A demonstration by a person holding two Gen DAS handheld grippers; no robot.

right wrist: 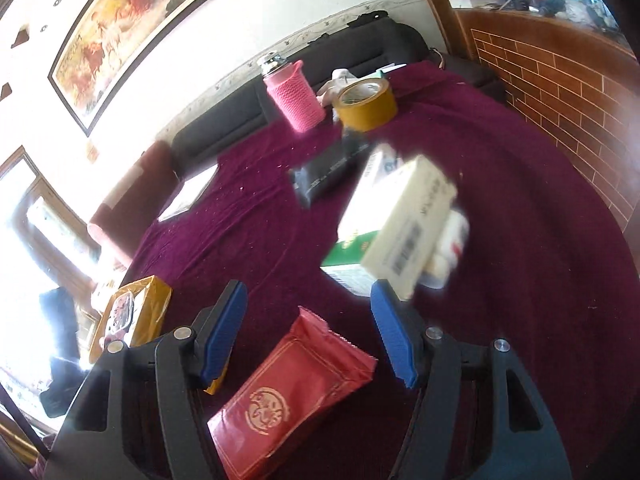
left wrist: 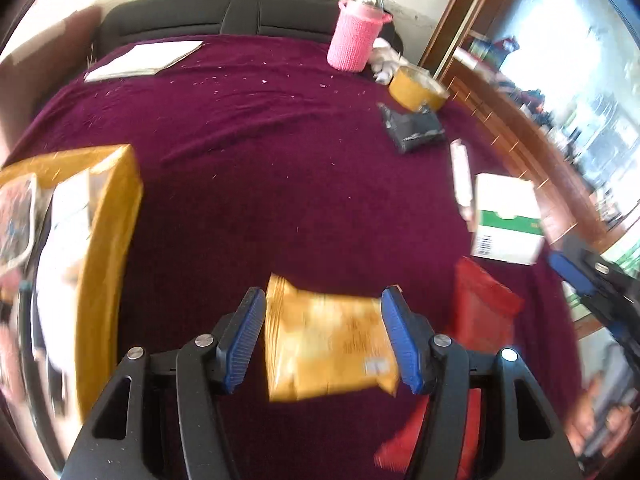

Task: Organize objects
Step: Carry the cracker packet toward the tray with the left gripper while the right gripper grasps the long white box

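Observation:
In the left wrist view my left gripper (left wrist: 324, 336) has its blue pads touching both sides of a yellow snack packet (left wrist: 328, 348) over the purple cloth (left wrist: 260, 160). A yellow box (left wrist: 108, 248) with several items inside stands at the left. A red packet (left wrist: 484, 304) lies to the right. In the right wrist view my right gripper (right wrist: 308, 332) is open and hovers over the red packet (right wrist: 292, 396), not touching it. A white and green box (right wrist: 396, 232) lies just beyond its right finger. The yellow box (right wrist: 132, 316) is at the left.
A pink knit-covered bottle (right wrist: 294, 96), a roll of yellow tape (right wrist: 366, 104) and a dark pouch (right wrist: 328, 168) lie at the far side. White paper (left wrist: 144, 60) lies at the back left. A black sofa (left wrist: 224, 16) and a brick-pattern wall (right wrist: 560, 100) border the table.

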